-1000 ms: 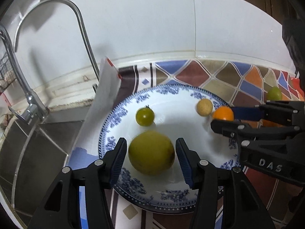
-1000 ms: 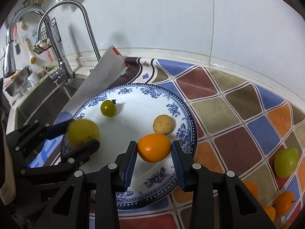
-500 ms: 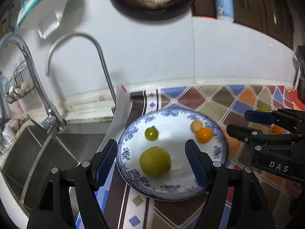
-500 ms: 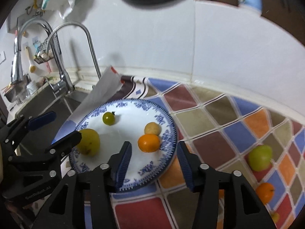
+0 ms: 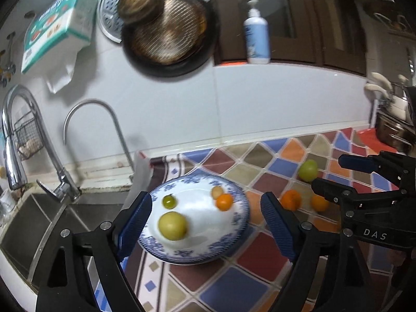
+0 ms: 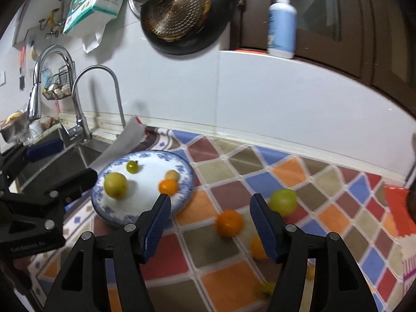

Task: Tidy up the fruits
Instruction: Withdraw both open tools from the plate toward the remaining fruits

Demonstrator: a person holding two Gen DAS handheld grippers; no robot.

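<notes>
A blue-and-white plate [image 5: 234, 236] [image 6: 186, 189] on the patterned counter holds a large yellow-green fruit [image 5: 172, 225] [image 6: 115, 185], a small green tomato [image 5: 169, 201] [image 6: 132, 167], a tan round fruit [image 5: 216, 191] [image 6: 172, 175] and an orange [image 5: 224, 202] [image 6: 168, 187]. On the counter to the right lie a green fruit [image 5: 308, 170] [image 6: 283, 201], an orange [image 5: 291, 199] [image 6: 229, 222] and smaller orange fruits [image 5: 319, 202] [image 6: 257, 247]. My left gripper [image 5: 205, 223] is open and empty, high above the plate. My right gripper [image 6: 210, 221] is open and empty above the counter.
A sink [image 5: 39, 223] with two faucets [image 5: 117, 132] lies left of the plate. A white sheet [image 6: 124, 143] leans beside the plate. Pans [image 5: 166, 31] and a paper pack hang on the wall; a bottle [image 5: 256, 39] stands on a ledge. Small yellow fruits [image 6: 265, 288] lie near the front.
Both grippers opened, released the large yellow-green fruit and the orange onto the plate, and pulled back and up. More of the wall and counter is now in view.
</notes>
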